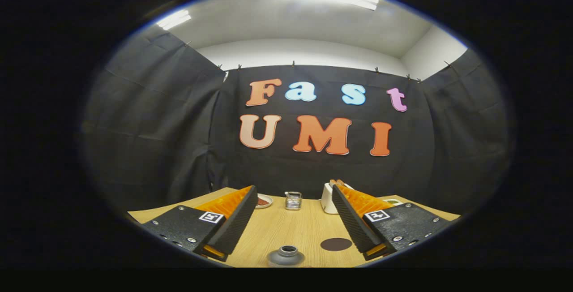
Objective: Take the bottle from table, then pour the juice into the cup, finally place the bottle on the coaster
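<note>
From the tool's own camera, the tool (291,225) is held low over a light wooden surface (286,231), its two fingers spread wide apart with nothing pinched between them. Each finger (233,227) runs forward at a slant, and a small square black-and-white marker sits on the flat housing behind each one.

Between the fingers, at the near end of the surface, stands a dark grey bottle (286,256), seen from above so that its open round mouth and rounded shoulders show. It is upright and touches neither finger. Just to its right, close beside the right-hand finger, a dark round coaster (336,244) lies flat on the wood, apart from the bottle and with nothing on it.

Further on, beyond the fingertips and about midway between them, a small clear glass cup (293,200) stands upright on the surface. To its left, partly hidden behind the left finger, is a small pale dish (264,200) with something reddish-brown in it. To the cup's right, a white toaster (329,199) stands with what look like slices sticking out of the top, its right side covered by the right-hand finger. Past that finger, a bit of a pale plate-like thing with green on it (394,201) peeks out; it is too small to tell what it is.

Black cloth (147,126) hangs around the far and side edges of the surface.
</note>
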Available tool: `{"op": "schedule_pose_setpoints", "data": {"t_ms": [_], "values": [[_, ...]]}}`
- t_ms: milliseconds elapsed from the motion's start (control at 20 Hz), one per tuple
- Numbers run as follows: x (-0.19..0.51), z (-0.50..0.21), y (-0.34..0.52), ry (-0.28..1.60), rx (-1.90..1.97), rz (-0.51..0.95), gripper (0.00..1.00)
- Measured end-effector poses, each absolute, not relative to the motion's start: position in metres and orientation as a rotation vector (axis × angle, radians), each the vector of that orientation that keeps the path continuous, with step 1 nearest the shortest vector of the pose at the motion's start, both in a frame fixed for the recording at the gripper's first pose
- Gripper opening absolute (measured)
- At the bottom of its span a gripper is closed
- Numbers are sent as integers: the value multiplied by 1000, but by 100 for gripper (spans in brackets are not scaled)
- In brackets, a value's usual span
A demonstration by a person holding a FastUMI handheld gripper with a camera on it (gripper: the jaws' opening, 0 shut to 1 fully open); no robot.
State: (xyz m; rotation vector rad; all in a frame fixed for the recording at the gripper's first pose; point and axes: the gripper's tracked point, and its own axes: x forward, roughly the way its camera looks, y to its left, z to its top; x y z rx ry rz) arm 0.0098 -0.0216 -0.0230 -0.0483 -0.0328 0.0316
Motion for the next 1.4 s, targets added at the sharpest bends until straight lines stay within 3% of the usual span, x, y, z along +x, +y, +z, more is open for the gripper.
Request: {"op": "schedule_pose_setpoints", "data": {"t_ms": [850,1400], "values": [[-31,-159,-30,120,8,-48,99],[-42,-238,-18,297,6,1,99]]}}
